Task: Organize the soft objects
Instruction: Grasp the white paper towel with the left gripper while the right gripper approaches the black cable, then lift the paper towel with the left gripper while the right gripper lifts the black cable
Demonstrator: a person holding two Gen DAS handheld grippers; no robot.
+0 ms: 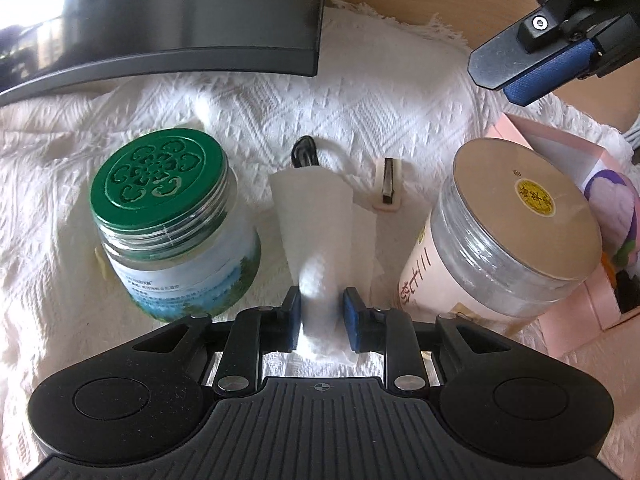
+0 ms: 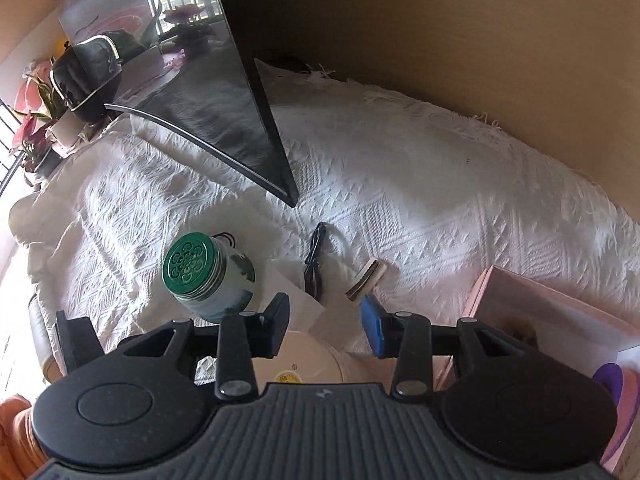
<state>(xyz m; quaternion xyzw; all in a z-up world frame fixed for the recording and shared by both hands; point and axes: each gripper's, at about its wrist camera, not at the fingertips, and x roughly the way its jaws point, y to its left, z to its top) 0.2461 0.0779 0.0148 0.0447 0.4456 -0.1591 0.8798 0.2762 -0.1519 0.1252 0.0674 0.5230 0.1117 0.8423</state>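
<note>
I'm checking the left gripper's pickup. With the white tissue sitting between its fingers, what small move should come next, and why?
Probably close the left gripper on the folded tissue: the tissue lies between its blue pads with gaps on both sides, hemmed by the green-lidded jar and the silver-lidded jar.

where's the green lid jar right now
In the left wrist view the green-lidded jar stands on the white cloth, left of the folded tissue and below the monitor.

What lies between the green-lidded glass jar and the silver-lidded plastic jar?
In the left wrist view: a white folded paper towel, a black cable and a small cream clip, all on the white cloth.
</note>
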